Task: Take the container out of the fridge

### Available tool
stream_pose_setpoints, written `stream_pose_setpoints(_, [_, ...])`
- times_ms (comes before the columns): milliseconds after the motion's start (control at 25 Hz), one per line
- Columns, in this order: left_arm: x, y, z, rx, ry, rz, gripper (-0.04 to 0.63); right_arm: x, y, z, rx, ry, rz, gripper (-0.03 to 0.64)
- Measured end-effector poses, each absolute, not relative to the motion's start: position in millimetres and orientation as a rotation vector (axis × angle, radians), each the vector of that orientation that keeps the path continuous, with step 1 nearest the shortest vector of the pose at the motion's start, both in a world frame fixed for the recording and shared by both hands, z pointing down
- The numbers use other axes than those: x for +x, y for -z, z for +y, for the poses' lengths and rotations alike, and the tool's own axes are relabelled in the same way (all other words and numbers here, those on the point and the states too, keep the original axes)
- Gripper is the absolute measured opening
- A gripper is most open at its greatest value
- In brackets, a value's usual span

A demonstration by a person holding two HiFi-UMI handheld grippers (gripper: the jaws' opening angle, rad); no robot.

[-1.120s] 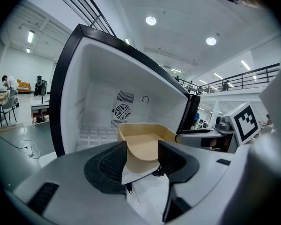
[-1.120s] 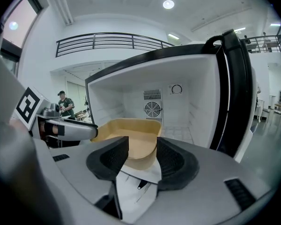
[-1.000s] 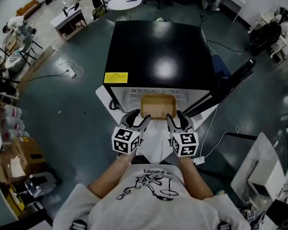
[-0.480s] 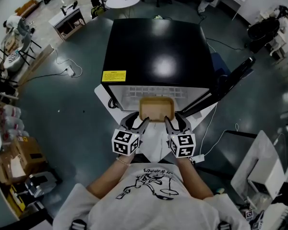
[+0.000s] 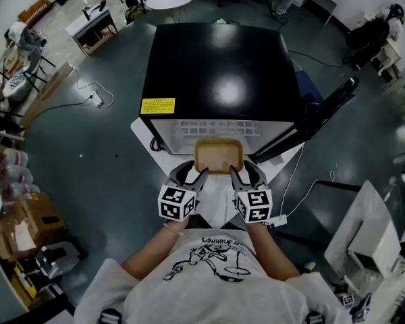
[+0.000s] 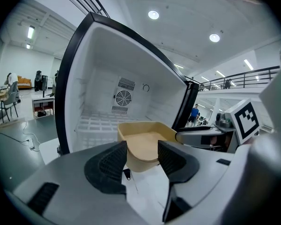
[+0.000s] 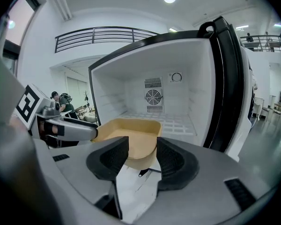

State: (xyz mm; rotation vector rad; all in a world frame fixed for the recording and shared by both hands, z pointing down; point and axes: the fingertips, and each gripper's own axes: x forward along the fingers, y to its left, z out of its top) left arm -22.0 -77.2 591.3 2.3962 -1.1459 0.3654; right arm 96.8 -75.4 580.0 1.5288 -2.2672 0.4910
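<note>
Container (image 5: 219,155), tan and open-topped, is at the mouth of the fridge (image 5: 223,73), at the front edge of the white wire shelf (image 5: 189,128). Left hand-held gripper (image 5: 196,175) grasps its near left corner. Right hand-held gripper (image 5: 237,174) grasps its near right corner. Fridge door (image 5: 324,113) stands open right of the container. Fan grille (image 6: 123,98) sits on the fridge's back wall.

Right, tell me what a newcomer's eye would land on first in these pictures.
The tan container stands out first, gripped at its near corners by the left gripper and the right gripper at the mouth of the open fridge. Next comes the fridge's glossy black top, with a yellow label near its front left corner, and the door swung out to the right.
</note>
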Motion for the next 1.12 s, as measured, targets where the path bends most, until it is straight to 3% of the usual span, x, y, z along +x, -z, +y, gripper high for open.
stream_pose_setpoints(1120, [-10.8,-653.9,-67.8,2.343,-0.460,-1.101,0.218,107.2,-651.5,-62.8,1.492,-0.567,-2.174,0.178])
